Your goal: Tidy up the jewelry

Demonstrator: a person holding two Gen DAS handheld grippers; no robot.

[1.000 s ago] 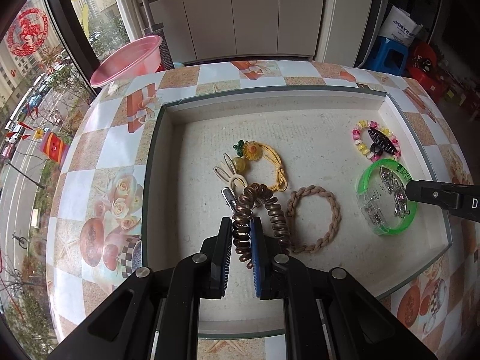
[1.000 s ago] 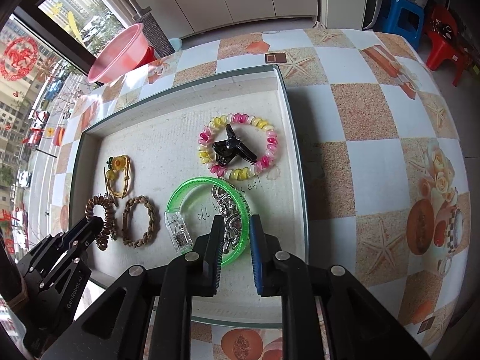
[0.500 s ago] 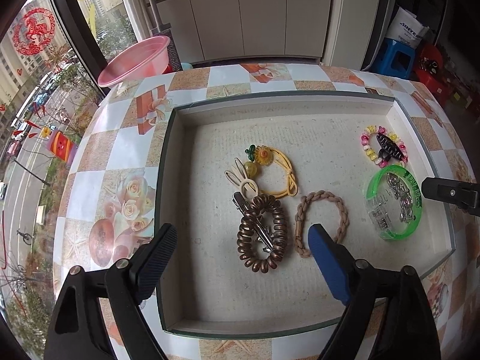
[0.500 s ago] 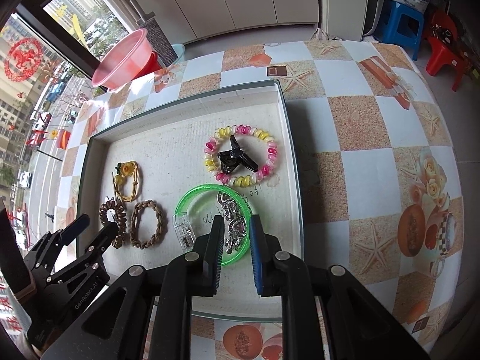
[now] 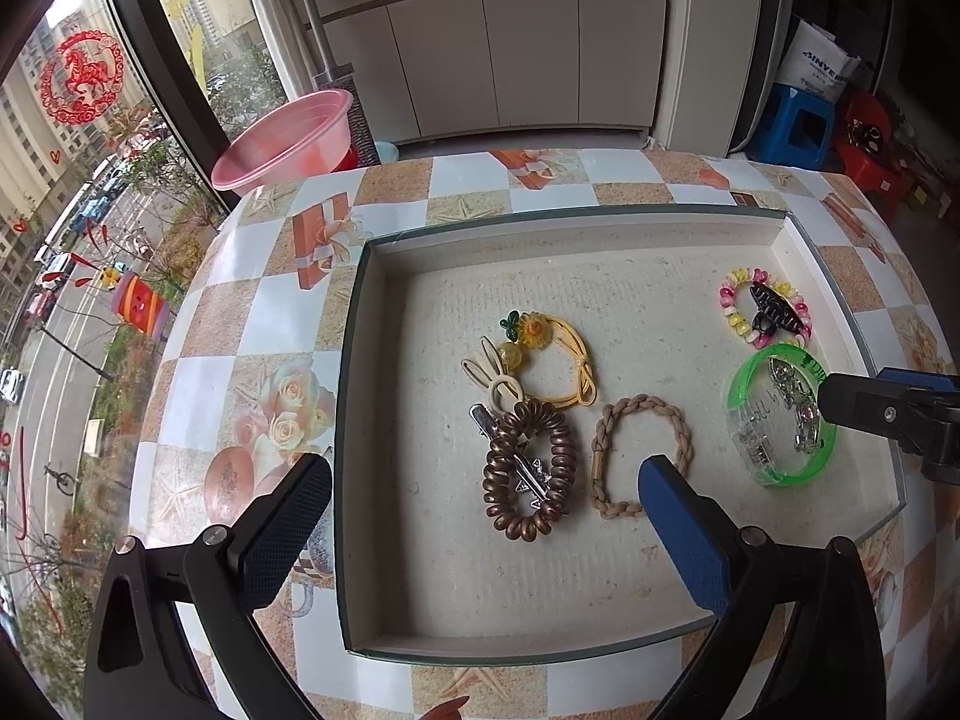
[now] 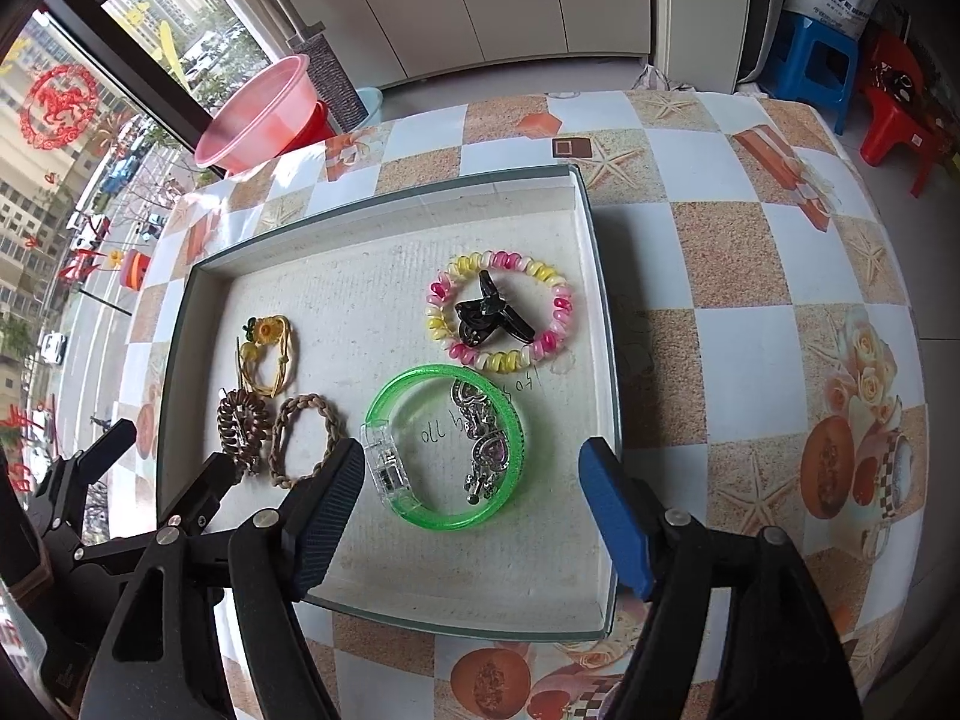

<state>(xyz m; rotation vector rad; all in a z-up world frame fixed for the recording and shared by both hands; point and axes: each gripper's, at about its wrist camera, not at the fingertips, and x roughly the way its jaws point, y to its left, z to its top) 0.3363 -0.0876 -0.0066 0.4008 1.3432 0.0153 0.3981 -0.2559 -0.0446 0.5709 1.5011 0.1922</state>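
A shallow tray (image 5: 384, 414) (image 6: 603, 324) on the table holds the jewelry. In the left wrist view lie a brown coil hair tie (image 5: 528, 471) with a metal clip on it, a braided tan tie (image 5: 639, 456), a yellow flower tie (image 5: 552, 360), a green bangle (image 5: 780, 414) with a silver chain inside, and a pink-yellow bead bracelet (image 5: 765, 315) around a black claw clip. My left gripper (image 5: 480, 534) is open and empty above the tray's near edge. My right gripper (image 6: 474, 516) is open and empty just short of the green bangle (image 6: 447, 444).
A pink basin (image 5: 282, 141) stands beyond the table's far left corner. White cabinets (image 5: 522, 54) stand behind, and blue and red stools (image 6: 810, 69) stand at the far right. The checkered tabletop (image 6: 750, 312) lies to the right of the tray.
My left gripper let go of the brown coil tie, opened wide and drew back. My right gripper went from shut to open and drew back from the green bangle.
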